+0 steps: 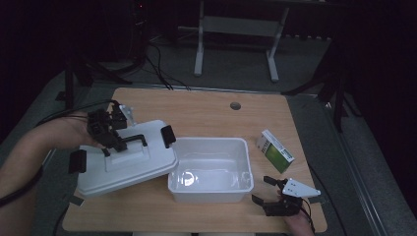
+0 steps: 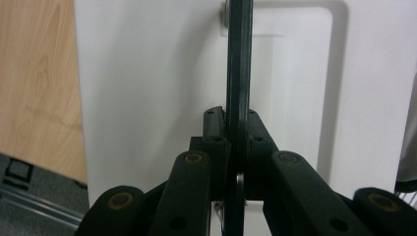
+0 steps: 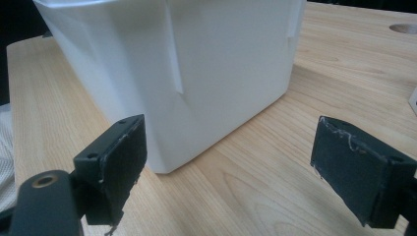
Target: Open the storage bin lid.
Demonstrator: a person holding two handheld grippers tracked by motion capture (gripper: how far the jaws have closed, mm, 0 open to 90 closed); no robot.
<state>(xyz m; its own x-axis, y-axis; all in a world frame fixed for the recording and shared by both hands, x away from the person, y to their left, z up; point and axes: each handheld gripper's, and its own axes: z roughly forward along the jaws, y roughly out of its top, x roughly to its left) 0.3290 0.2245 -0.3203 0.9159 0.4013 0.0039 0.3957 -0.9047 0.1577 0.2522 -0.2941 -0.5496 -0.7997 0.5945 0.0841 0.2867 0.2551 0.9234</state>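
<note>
left gripper (image 1: 114, 139) clamped the lid's black handle (image 1: 132, 139), white lid (image 1: 147, 164) seemingly tilted beside the bin (image 1: 211, 191); right gripper (image 1: 268, 191) sat open, empty, near the bin corner.

Worktop (image 1: 206, 110): light wood, visible grain, matt. Bin (image 1: 211, 189): white plastic, smooth, slight gloss on inner floor. Lid (image 1: 147, 162): white plastic, smooth, matt; its handle (image 2: 239, 73) black plastic, slightly glossy. Box (image 1: 275, 151): green and white printed card. Right hand-held gripper (image 3: 226, 167): matt black pads (image 3: 123, 147), edges scuffed and frayed.
</note>
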